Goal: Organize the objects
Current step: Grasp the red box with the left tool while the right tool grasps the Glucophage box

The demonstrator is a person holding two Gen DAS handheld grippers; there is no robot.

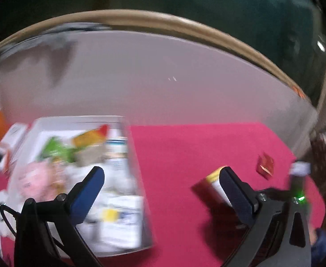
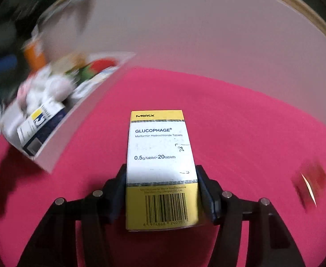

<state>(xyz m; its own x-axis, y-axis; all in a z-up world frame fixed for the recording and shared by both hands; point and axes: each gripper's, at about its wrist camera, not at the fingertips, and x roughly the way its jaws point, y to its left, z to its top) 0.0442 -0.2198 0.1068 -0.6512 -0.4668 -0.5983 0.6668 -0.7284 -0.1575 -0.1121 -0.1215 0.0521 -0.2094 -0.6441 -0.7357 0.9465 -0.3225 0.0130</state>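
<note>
While the right gripper (image 2: 161, 191) clamps the yellow-and-white Glucophage tablet carton (image 2: 160, 169) between its fingers at centre frame, the left gripper (image 1: 163, 191) hangs with fingers spread wide, empty, above the pink cloth (image 1: 185, 155); the white open storage box (image 2: 58, 146), crammed with packets, sits at left.

Our right gripper (image 2: 161, 191) squeezes both sides of the Glucophage box (image 2: 160, 166). Our left gripper (image 1: 160, 191), left of that box, is spread wide with nothing in it.

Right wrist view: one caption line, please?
Right gripper shut on yellow-and-white Glucophage tablet box above pink cloth.
</note>
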